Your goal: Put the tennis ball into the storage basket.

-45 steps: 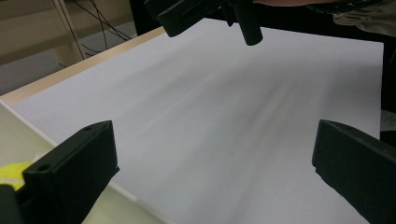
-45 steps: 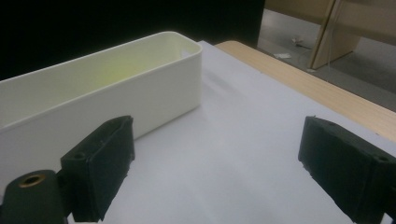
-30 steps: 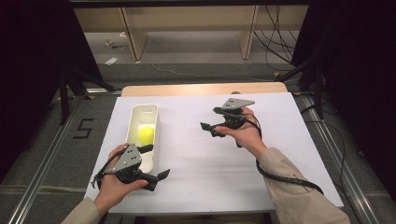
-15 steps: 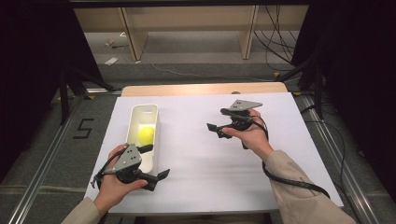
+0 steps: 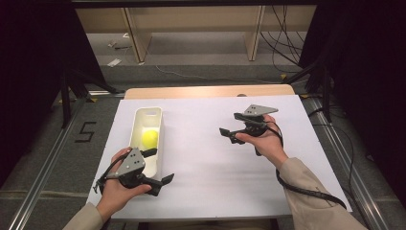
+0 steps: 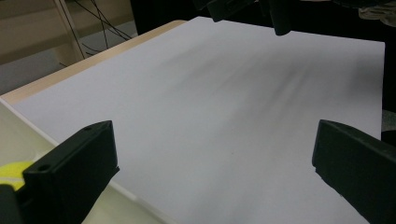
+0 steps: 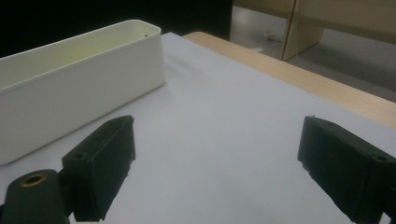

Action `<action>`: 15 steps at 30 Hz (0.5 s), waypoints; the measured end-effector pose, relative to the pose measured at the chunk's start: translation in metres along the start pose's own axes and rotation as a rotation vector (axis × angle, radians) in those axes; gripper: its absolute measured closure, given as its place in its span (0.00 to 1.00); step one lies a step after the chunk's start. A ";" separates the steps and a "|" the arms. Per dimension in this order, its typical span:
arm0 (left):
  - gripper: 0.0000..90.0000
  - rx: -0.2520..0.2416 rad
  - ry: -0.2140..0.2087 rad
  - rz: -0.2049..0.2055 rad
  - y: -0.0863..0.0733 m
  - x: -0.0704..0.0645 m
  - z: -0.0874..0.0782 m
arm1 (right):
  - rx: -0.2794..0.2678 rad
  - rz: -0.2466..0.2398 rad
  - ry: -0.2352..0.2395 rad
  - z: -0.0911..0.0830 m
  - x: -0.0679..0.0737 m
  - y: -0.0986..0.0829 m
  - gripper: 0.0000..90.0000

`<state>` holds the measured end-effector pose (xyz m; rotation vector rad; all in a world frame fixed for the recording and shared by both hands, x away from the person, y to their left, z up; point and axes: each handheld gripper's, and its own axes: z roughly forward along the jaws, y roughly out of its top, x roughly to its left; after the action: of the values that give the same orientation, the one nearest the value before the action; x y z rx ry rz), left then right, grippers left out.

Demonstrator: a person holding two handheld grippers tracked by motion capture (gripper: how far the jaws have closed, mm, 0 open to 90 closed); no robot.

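Holding both tongs wide open and empty, left tongs [image 5: 162,167] at lower left risked clipping the bin [image 5: 154,116] and jolting its ball [image 5: 150,138]; right tongs [image 5: 231,127] hovered mid-right.

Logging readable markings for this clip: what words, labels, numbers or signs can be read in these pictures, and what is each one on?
"5": a large dark numeral on the grey floor, left of the white-covered table.
No print is readable on the white oblong plastic bin, the yellow ball in it, the left gripper or the right gripper.

Glossy plastic bin [image 5: 154,120] — fuzzy ball [image 5: 150,138]
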<state>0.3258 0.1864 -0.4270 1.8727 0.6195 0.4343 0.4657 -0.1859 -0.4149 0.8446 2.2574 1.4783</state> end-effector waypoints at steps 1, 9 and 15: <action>0.00 -0.001 0.000 -0.001 0.000 0.000 0.000 | -0.001 0.001 -0.003 -0.002 0.000 0.000 0.13; 0.00 -0.001 -0.001 -0.001 0.000 0.000 0.000 | -0.013 0.008 -0.017 -0.015 -0.002 -0.003 0.14; 0.00 -0.004 0.000 -0.004 0.000 0.000 0.000 | -0.011 0.008 -0.024 -0.025 -0.002 -0.010 0.14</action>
<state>0.3261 0.1865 -0.4269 1.8674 0.6213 0.4324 0.4508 -0.2082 -0.4136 0.8650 2.2287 1.4747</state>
